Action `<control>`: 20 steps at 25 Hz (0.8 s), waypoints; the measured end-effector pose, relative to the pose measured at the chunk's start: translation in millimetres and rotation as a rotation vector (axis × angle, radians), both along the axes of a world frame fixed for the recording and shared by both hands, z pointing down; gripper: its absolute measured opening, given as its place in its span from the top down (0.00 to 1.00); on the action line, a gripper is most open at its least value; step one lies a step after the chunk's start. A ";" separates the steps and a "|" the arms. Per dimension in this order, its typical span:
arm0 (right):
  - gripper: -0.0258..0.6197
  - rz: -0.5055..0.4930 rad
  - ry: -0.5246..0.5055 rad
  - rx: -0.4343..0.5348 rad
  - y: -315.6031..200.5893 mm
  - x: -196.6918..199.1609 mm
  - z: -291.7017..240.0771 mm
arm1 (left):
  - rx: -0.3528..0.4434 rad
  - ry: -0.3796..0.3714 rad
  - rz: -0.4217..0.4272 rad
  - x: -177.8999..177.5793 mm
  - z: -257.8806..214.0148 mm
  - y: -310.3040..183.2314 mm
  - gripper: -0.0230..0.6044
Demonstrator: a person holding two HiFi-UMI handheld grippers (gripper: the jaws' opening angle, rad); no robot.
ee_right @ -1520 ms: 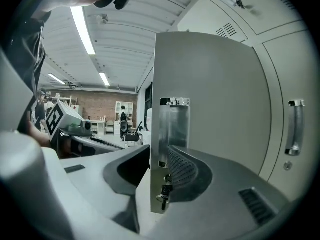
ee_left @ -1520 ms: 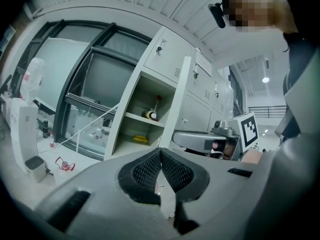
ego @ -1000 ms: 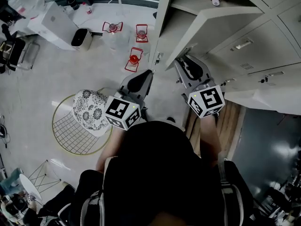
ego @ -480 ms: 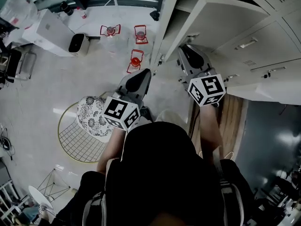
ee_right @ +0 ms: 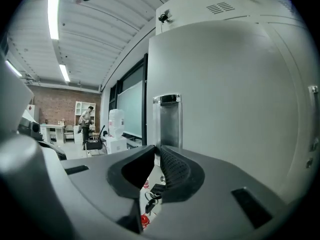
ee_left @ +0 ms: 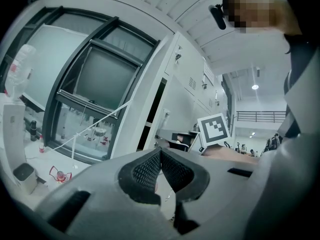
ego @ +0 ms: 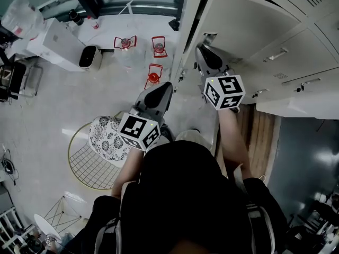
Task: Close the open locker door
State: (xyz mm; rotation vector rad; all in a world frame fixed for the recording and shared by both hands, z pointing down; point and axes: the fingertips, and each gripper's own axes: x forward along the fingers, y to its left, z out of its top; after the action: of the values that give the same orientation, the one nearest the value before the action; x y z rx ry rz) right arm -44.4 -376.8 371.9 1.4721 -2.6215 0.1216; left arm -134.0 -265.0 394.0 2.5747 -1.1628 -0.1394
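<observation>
Head view: locker door point(ego: 249, 20) standing ajar, upright panel lying just ahead and right of right claw point(ego: 202, 52), the nearer one; contact unclear. Its jaws just closing, tips meeting, nothing between. Left claw point(ego: 162, 87) hanging well apart, jaws together, empty.

Locker door point(ego: 249, 20): painted sheet metal, pale grey, smooth, a dull satin sheen; its latch plate point(ee_right: 167, 115) bare bright metal, glossy. Left gripper point(ee_left: 160, 151): moulded grey plastic shell, matt; fingers point(ee_left: 145, 171) faced with dark pads of fine cross-hatched texture, rubbery in look. Its marker cube point(ego: 139, 131): flat black-and-white print, matt. Floor point(ego: 79, 89): pale, polished, throwing back light. Chair point(ego: 85, 165): thin gold-toned metal wire, with a patterned cloth cushion point(ego: 108, 134). Strip point(ego: 259, 134) at locker foot: brown wood grain, matt.
</observation>
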 end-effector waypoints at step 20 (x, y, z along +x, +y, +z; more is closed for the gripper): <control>0.91 0.102 0.007 -0.013 -40.8 -1.3 2.1 | -0.001 -0.008 -0.008 -20.8 2.2 7.2 0.93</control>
State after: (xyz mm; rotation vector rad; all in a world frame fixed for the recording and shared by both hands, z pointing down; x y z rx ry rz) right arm -45.6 -417.5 374.0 1.5994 -2.5346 0.1437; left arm -154.8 -257.8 396.2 2.5722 -1.1752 -0.1306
